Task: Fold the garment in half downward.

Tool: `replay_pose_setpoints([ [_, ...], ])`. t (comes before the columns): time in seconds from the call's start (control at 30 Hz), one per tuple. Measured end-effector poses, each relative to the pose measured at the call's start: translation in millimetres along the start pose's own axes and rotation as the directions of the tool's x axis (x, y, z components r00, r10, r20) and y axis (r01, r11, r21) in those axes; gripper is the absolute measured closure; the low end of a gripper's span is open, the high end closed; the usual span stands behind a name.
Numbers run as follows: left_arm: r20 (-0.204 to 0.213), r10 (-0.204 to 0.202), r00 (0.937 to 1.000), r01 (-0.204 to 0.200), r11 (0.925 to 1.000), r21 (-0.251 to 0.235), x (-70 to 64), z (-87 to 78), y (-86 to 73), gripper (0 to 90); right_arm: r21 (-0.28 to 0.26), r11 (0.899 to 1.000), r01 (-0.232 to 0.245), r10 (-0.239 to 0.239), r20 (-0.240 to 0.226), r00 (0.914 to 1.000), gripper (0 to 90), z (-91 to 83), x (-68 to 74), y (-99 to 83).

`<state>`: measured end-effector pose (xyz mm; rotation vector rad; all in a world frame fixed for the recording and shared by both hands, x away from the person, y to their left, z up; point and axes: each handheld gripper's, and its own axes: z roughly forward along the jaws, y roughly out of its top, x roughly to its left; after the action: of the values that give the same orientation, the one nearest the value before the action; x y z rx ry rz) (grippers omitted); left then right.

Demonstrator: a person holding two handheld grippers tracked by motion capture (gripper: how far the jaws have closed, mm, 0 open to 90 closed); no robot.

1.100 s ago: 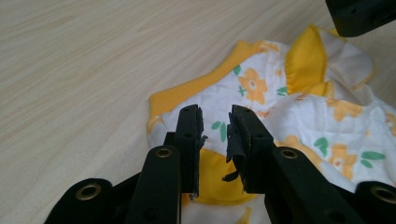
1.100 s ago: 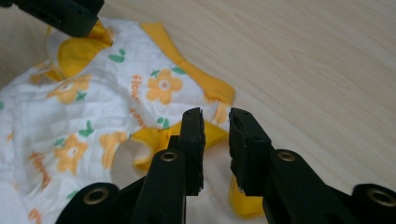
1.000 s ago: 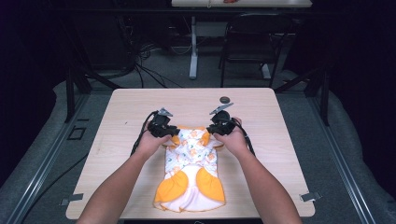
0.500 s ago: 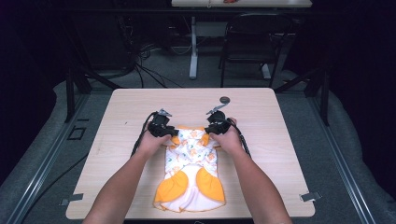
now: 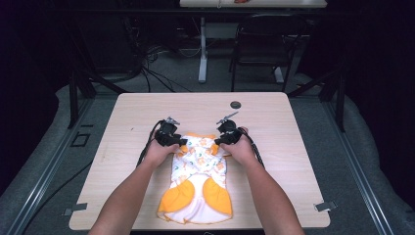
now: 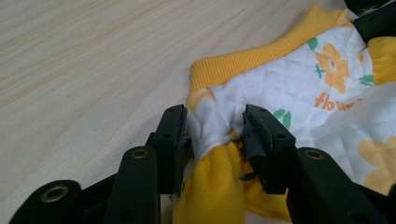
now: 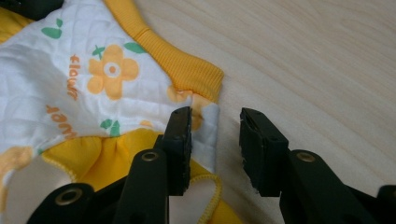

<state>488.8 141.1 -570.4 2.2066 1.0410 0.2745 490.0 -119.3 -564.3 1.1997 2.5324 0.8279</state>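
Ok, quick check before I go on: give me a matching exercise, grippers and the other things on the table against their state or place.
Things:
1. left gripper
2. right gripper
3. garment
4. small dark disc

States or places:
A. lies flat between the two forearms, orange hem toward the person
B. jaws apart, one over the cloth's edge, the other over bare table
C. alone on the wood near the far edge
D. jaws pinching a bunched fold of white and yellow cloth

Pairs: 1-D, 2-B, 3-A, 4-C
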Motion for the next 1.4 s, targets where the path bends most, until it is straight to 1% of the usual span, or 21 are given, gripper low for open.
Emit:
replay_pose_setpoints([
  [0.03, 0.0, 0.003, 1.0, -0.003, 1.0, 0.0, -0.2, 0.3, 0.0, 60.6, -0.006, 1.0, -0.002, 0.002, -0.006, 1.0, 65.3, 0.7, 1.0, 0.1],
  [0.13, 0.002, 0.015, 0.9999, -0.015, 0.9999, 0.004, -1.7, 0.5, 0.1, 64.5, 0.015, 1.0, 0.017, -0.017, -0.009, 0.9998, 69.6, 0.0, 1.3, 1.9],
  [0.17, 0.003, 0.014, 0.9999, -0.014, 0.9999, 0.007, -1.9, 0.6, 0.1, 65.2, -0.016, 1.0, -0.006, 0.005, -0.013, 0.9999, 71.9, 2.3, 3.5, 1.0],
  [0.23, 0.01, 0.014, 0.9999, -0.014, 0.9999, 0.007, -2.1, 0.8, -0.2, 68.2, 0.017, 1.0, 0.019, -0.019, -0.02, 0.9996, 75.2, 0.6, 3.7, 3.0],
  [0.27, 0.012, 0.013, 0.9998, -0.013, 0.9999, 0.008, -2.1, 0.8, -0.2, 68.8, 0.015, 1.0, 0.02, -0.019, -0.016, 0.9997, 76.1, 1.0, 4.6, 3.3],
  [0.3, 0.017, 0.013, 0.9998, -0.013, 0.9999, 0.009, -2.0, 0.6, -0.3, 69.9, -0.004, 1.0, 0.004, -0.004, -0.019, 0.9998, 77.3, 2.7, 6.2, 2.9],
  [0.33, 0.025, 0.012, 0.9996, -0.012, 0.9999, 0.009, -2.0, 0.6, -0.4, 71.6, 0.027, 0.999, 0.022, -0.021, -0.018, 0.9996, 78.5, 0.9, 5.8, 4.6],
  [0.4, 0.032, 0.005, 0.9995, -0.006, 0.9999, 0.013, -1.9, 0.3, -0.5, 74.2, 0.035, 0.999, 0.036, -0.035, -0.017, 0.9992, 82.0, 0.9, 7.0, 5.6],
  [0.43, 0.033, 0.002, 0.9995, -0.002, 0.9999, 0.016, -1.6, 0.0, -0.4, 75.9, 0.025, 0.999, 0.029, -0.028, -0.019, 0.9994, 84.1, 1.9, 8.9, 5.5],
  [0.53, 0.04, -0.003, 0.9992, 0.002, 0.9997, 0.026, -1.6, -0.5, -0.2, 80.5, 0.036, 0.998, 0.06, -0.06, -0.002, 0.9982, 88.1, 2.3, 12.6, 7.1],
  [0.57, 0.042, -0.005, 0.9991, 0.004, 0.9996, 0.029, -1.7, -0.7, -0.1, 81.3, 0.032, 0.997, 0.063, -0.063, 0.001, 0.998, 88.3, 2.8, 13.2, 7.2],
  [0.6, 0.042, -0.003, 0.9991, 0.001, 0.9995, 0.033, -1.6, -1.3, 0.0, 81.9, 0.048, 0.996, 0.077, -0.078, 0.008, 0.9969, 88.5, 1.7, 12.9, 8.1],
  [0.63, 0.036, 0.003, 0.9994, -0.005, 0.9994, 0.035, -2.3, -1.8, 0.1, 82.6, 0.033, 0.997, 0.066, -0.066, 0.007, 0.9978, 88.7, 2.7, 13.6, 7.6],
  [0.7, 0.03, 0.007, 0.9995, -0.008, 0.9994, 0.035, -3.2, -2.1, 0.1, 83.0, 0.035, 0.996, 0.079, -0.08, 0.016, 0.9967, 88.9, 2.3, 13.6, 7.8],
  [0.8, 0.025, 0.013, 0.9996, -0.014, 0.9992, 0.037, -3.9, -2.8, 0.1, 83.4, 0.019, 0.998, 0.067, -0.068, 0.024, 0.9974, 89.0, 3.0, 15.4, 6.9],
  [0.87, 0.025, 0.012, 0.9996, -0.013, 0.9993, 0.034, -3.8, -3.0, -0.1, 83.5, 0.026, 0.996, 0.082, -0.083, 0.027, 0.9962, 89.0, 1.9, 14.5, 7.2],
  [0.97, 0.023, 0.013, 0.9996, -0.014, 0.9994, 0.031, -4.2, -3.8, 0.0, 83.8, 0.001, 0.998, 0.067, -0.067, 0.022, 0.9975, 89.1, 1.7, 15.2, 6.6],
  [1.1, 0.016, 0.013, 0.9998, -0.014, 0.9996, 0.023, -4.3, -7.4, 1.1, 84.0, 0.002, 0.997, 0.077, -0.078, 0.014, 0.9969, 89.1, -5.1, 13.1, 8.6],
  [1.2, 0.015, 0.017, 0.9997, -0.017, 0.9998, 0.013, -3.4, -12.7, 2.9, 84.0, -0.02, 0.998, 0.067, -0.067, 0.0, 0.9978, 89.2, -11.6, 12.2, 10.8],
  [1.23, 0.012, 0.015, 0.9998, -0.015, 0.9999, 0.001, -3.8, -14.3, 3.6, 84.0, -0.022, 0.996, 0.083, -0.082, 0.002, 0.9966, 89.2, -14.2, 11.3, 11.8],
  [1.4, 0.015, 0.029, 0.9995, -0.028, 0.9992, -0.027, -3.7, -28.1, 11.0, 84.1, -0.068, 0.994, 0.091, -0.091, 0.002, 0.9958, 89.3, -29.2, 11.2, 17.8],
])
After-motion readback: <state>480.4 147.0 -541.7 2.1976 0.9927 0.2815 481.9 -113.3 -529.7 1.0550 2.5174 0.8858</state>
